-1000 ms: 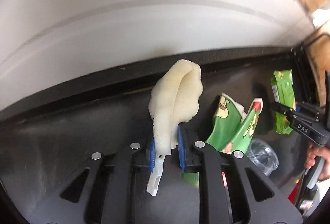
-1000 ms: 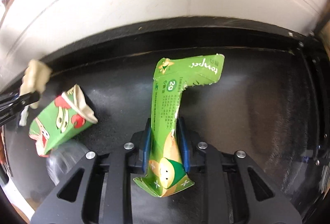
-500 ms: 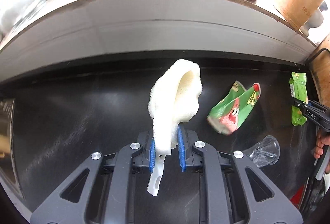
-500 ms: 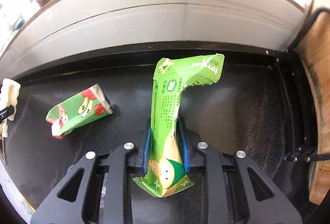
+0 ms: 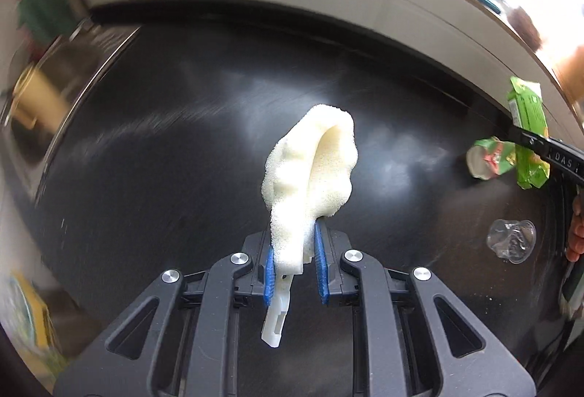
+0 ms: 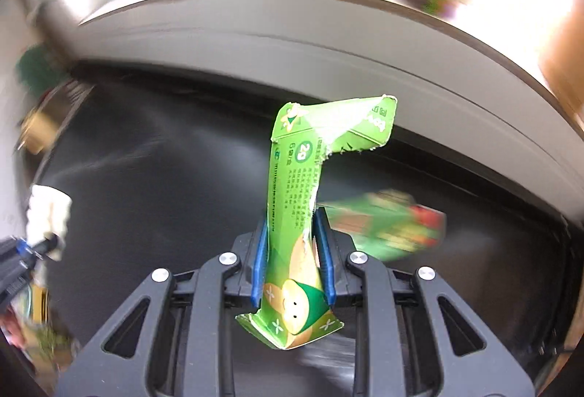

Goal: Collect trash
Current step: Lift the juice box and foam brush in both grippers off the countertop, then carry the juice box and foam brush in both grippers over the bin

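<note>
Two pieces carried over black tabletop: left tongs clamped on foam scrap, right tongs on green wrapper; next, likely release into bin.

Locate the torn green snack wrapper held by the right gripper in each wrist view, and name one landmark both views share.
Left wrist view: the torn green snack wrapper sits at the far right edge, clamped in the right gripper, above the crushed clear plastic cup.
Right wrist view: the wrapper stands centre frame, upright between the blue pads.
Shared landmark: the crumpled green and red carton lying on the black surface.
</note>
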A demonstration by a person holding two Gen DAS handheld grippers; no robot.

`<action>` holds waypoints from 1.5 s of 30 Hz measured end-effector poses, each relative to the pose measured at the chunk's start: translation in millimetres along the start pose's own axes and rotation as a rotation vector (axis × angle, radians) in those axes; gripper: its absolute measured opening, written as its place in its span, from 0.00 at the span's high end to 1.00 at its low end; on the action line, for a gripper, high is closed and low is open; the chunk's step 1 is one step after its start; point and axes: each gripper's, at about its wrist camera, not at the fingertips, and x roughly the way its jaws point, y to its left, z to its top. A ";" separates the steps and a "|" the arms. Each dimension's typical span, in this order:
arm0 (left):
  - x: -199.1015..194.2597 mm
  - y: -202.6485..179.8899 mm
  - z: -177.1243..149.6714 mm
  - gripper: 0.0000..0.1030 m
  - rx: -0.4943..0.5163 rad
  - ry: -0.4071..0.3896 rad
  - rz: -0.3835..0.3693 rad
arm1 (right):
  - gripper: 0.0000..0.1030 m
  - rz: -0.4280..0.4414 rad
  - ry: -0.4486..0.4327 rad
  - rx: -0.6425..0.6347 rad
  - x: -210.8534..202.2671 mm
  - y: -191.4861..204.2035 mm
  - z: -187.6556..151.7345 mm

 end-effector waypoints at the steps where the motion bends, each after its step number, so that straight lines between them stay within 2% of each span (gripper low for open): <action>1: -3.9 19.4 -12.5 0.84 -0.050 -0.001 0.016 | 0.76 0.020 0.004 -0.034 3.2 20.7 3.5; 4: -18.6 72.3 -47.2 0.84 -0.175 -0.006 0.058 | 0.76 0.103 0.023 -0.219 16.4 121.4 8.9; 7: -35.0 123.4 -84.0 0.84 -0.304 -0.012 0.102 | 0.76 0.181 0.043 -0.346 22.2 204.8 2.8; 11: -59.0 196.3 -148.6 0.84 -0.502 -0.007 0.166 | 0.76 0.297 0.076 -0.563 17.5 337.5 -30.4; 14: -70.1 237.0 -198.8 0.84 -0.626 0.006 0.203 | 0.76 0.368 0.116 -0.675 10.0 414.8 -56.3; 19: -86.7 296.5 -270.8 0.84 -0.799 0.010 0.260 | 0.76 0.463 0.190 -0.833 2.7 514.9 -114.8; 23: -57.1 329.9 -315.0 0.84 -0.913 0.023 0.254 | 0.76 0.489 0.250 -0.969 24.0 582.3 -172.5; 26: -8.2 356.1 -346.4 0.84 -1.013 0.022 0.209 | 0.76 0.466 0.308 -1.045 59.1 615.6 -214.5; 29: 39.6 372.3 -363.6 0.84 -1.064 0.027 0.155 | 0.76 0.445 0.352 -1.100 104.6 637.2 -243.0; 31: 74.5 380.0 -371.5 0.84 -1.093 0.039 0.109 | 0.76 0.424 0.384 -1.115 134.8 642.7 -257.1; 35: 111.1 383.8 -373.9 0.82 -1.094 0.046 0.075 | 0.75 0.385 0.418 -1.114 172.1 644.5 -266.3; 37: 117.5 384.9 -373.3 0.73 -1.103 0.043 0.073 | 0.72 0.396 0.459 -1.073 182.5 645.5 -264.0; 39: 112.0 384.7 -377.7 0.44 -1.145 0.032 0.077 | 0.65 0.427 0.486 -1.044 179.2 641.9 -260.3; 40: 106.4 383.3 -377.5 0.37 -1.159 0.021 0.087 | 0.56 0.443 0.485 -1.038 175.6 642.3 -257.9; 41: 96.9 382.1 -380.3 0.25 -1.171 -0.005 0.117 | 0.41 0.450 0.469 -1.032 167.9 642.0 -252.6; 43: 72.4 378.0 -384.6 0.11 -1.180 -0.061 0.182 | 0.29 0.484 0.444 -1.014 154.9 644.2 -243.3; 45: 45.1 373.5 -390.8 0.07 -1.189 -0.101 0.266 | 0.24 0.523 0.425 -1.004 138.3 647.6 -231.2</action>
